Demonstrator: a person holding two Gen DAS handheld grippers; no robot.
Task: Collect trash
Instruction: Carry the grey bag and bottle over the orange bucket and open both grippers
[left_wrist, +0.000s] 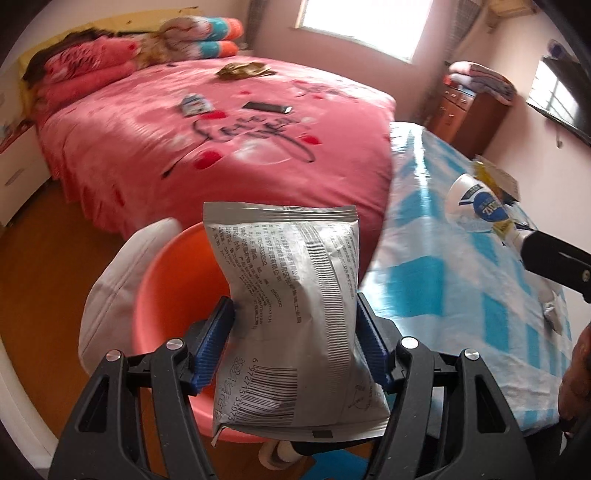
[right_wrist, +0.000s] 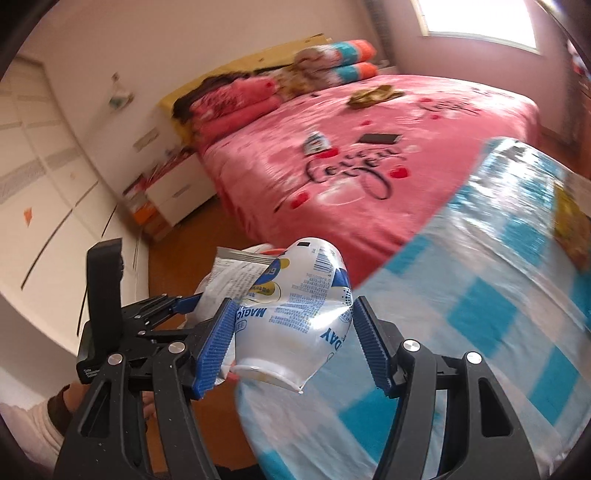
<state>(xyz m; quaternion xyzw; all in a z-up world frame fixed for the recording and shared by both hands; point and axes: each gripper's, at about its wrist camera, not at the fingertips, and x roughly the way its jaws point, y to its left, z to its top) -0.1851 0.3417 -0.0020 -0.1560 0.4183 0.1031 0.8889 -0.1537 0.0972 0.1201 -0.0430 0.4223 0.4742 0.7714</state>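
The main risk is a drop that misses the orange bin (left_wrist: 162, 295): the silver packet (left_wrist: 291, 314) hangs partly over the bin's rim on the side nearest the checked table (left_wrist: 461, 266), so letting go here could send it sliding down the outside, or catching on the white bag (left_wrist: 110, 291) draped around the bin. The crushed white cup (right_wrist: 295, 314) is a second worry, since in the right wrist view it sits above the table edge and short of the bin, and its thin dented wall could slip from the pads if the hand tilts further. The two claws are also close beside each other near the bin and could knock together. The left claw (left_wrist: 295, 347) is partly spread and pinches the silver packet, both blue pads pressed into its sides so that it buckles between them. The right claw (right_wrist: 293, 343) is likewise partly spread and holds the cup by its squashed body, mouth turned down. More trash lies well beyond the bin on the pink bed (left_wrist: 147, 155): a small blue-and-white wrapper (left_wrist: 195, 105), a dark flat wrapper (left_wrist: 266, 108) and a crumpled gold one (left_wrist: 243, 70).
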